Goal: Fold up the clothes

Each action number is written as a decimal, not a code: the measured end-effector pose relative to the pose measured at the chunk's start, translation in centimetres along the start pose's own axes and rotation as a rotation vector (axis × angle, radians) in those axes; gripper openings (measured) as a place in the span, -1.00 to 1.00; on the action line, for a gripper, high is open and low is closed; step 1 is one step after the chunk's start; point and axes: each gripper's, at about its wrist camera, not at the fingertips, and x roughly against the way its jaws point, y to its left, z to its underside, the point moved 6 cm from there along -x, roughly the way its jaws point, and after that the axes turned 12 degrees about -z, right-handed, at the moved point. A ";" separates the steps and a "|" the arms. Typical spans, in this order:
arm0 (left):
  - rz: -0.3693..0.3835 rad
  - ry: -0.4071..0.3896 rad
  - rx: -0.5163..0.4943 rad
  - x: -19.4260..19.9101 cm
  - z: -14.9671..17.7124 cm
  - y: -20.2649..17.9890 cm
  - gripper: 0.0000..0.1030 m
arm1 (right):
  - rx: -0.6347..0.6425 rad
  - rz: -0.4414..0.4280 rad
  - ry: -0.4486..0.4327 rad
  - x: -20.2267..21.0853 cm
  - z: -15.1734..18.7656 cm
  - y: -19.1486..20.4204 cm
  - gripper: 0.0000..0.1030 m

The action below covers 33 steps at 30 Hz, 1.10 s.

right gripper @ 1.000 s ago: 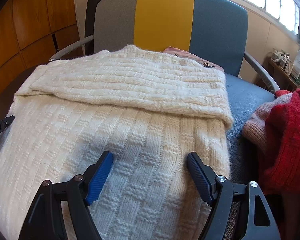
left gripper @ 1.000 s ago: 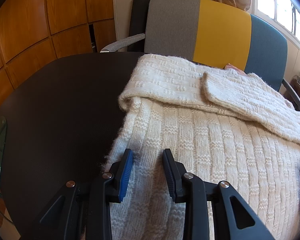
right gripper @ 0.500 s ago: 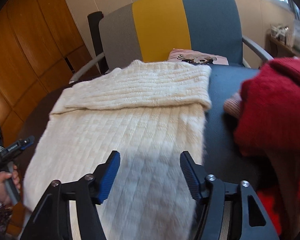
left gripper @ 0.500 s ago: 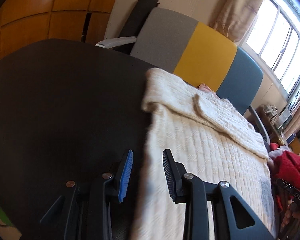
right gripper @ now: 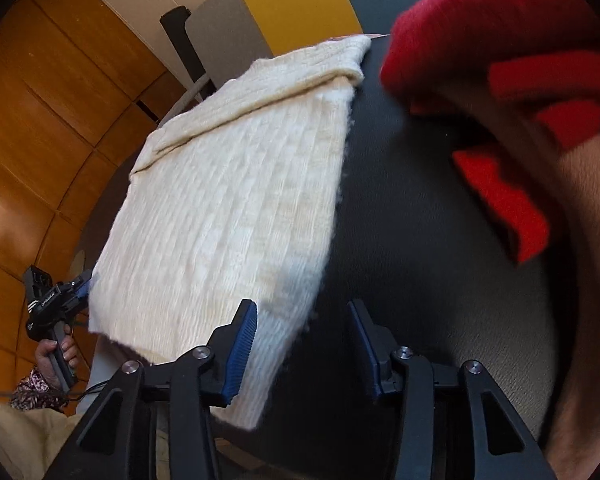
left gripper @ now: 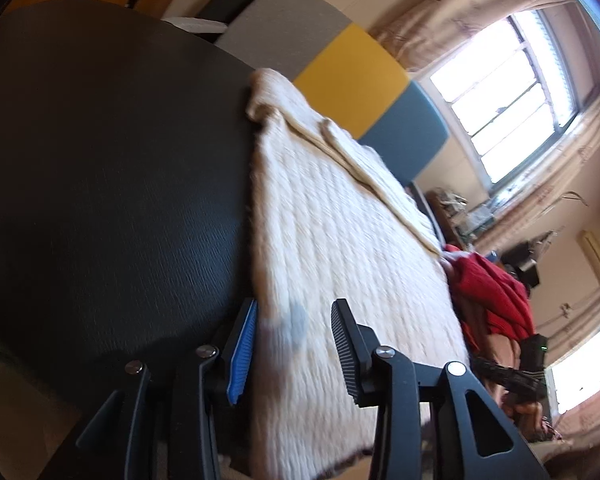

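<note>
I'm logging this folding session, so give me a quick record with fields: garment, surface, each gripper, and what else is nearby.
garment: cream knit sweater, flat, far end folded over
surface: dark round table
left gripper: jaws open, at sweater's near left corner
right gripper: jaws open, at near right corner
nearby: red knit garment right of sweater; grey, yellow and blue chair behind

Both grippers pull back toward the sweater's near hem. The left gripper now straddles its left edge, tilted; the right gripper sits at the near right corner, jaws narrower than before.
</note>
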 end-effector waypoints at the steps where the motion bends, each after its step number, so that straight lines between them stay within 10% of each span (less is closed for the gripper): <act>1: 0.018 0.005 0.006 0.1 0.3 0.0 -0.22 | 0.005 -0.012 -0.001 -0.1 0.4 0.2 -0.05; 7: 0.132 0.061 0.062 0.1 2.3 -0.8 -0.16 | -0.015 -0.152 0.042 -2.1 1.5 2.5 -0.05; 14: 0.157 0.141 0.027 0.3 4.4 -2.1 -0.18 | -0.050 -0.236 0.080 -4.3 2.0 3.4 -0.66; 18: 0.075 0.179 0.024 0.0 4.7 -1.8 -0.88 | -0.017 -0.230 0.086 -4.3 1.4 3.9 -0.72; 20: 0.056 0.179 0.006 0.2 4.6 -2.2 -0.86 | 0.019 -0.240 0.074 -3.6 1.0 4.6 -0.74; 33: 0.323 0.080 -0.022 10.2 4.6 -5.8 -0.88 | 0.100 -0.407 -0.036 5.4 -0.8 8.1 -0.74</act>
